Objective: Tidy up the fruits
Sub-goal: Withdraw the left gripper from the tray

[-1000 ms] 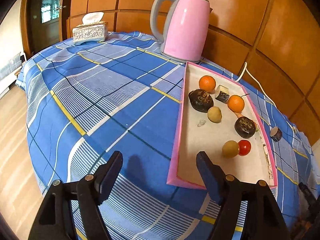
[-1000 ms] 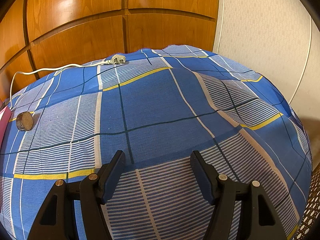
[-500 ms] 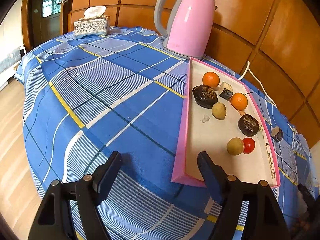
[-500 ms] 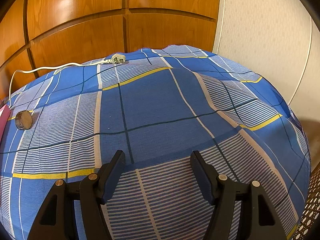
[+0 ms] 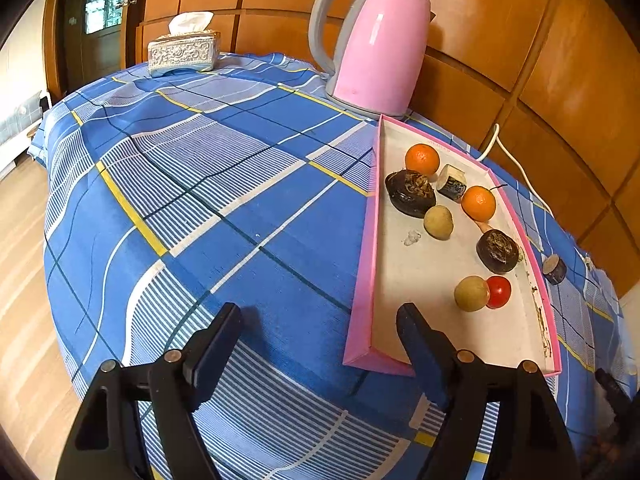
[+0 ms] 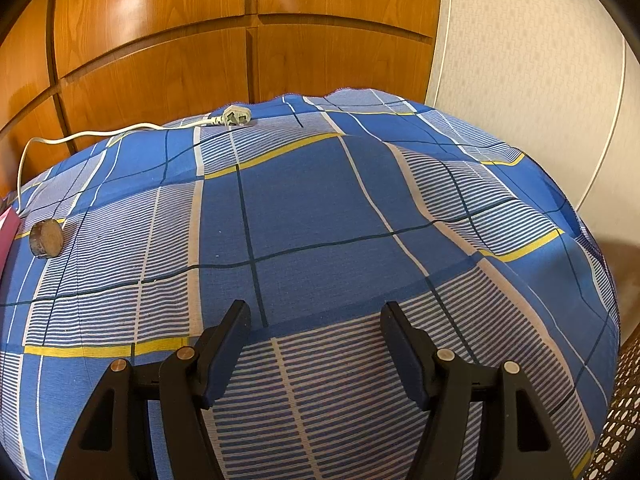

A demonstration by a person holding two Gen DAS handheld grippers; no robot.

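Two grippers, left [image 5: 320, 332] and right [image 6: 316, 324], hung with jaws parted and empty near a pink tray [image 5: 362, 300] of fruit.

You get bright, even room light and sharp focus in both views; glare streaks the wood panelling [image 6: 152, 64] and pink kettle [image 5: 380, 48], and fisheye bending darkens every corner.

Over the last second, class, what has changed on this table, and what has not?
The left gripper has just been opening slightly, with nothing between its jaws, and its view has shifted a little. The right gripper is open and empty as before. The fruits in the pink tray, the kettle and the cut piece on the cloth have not moved.
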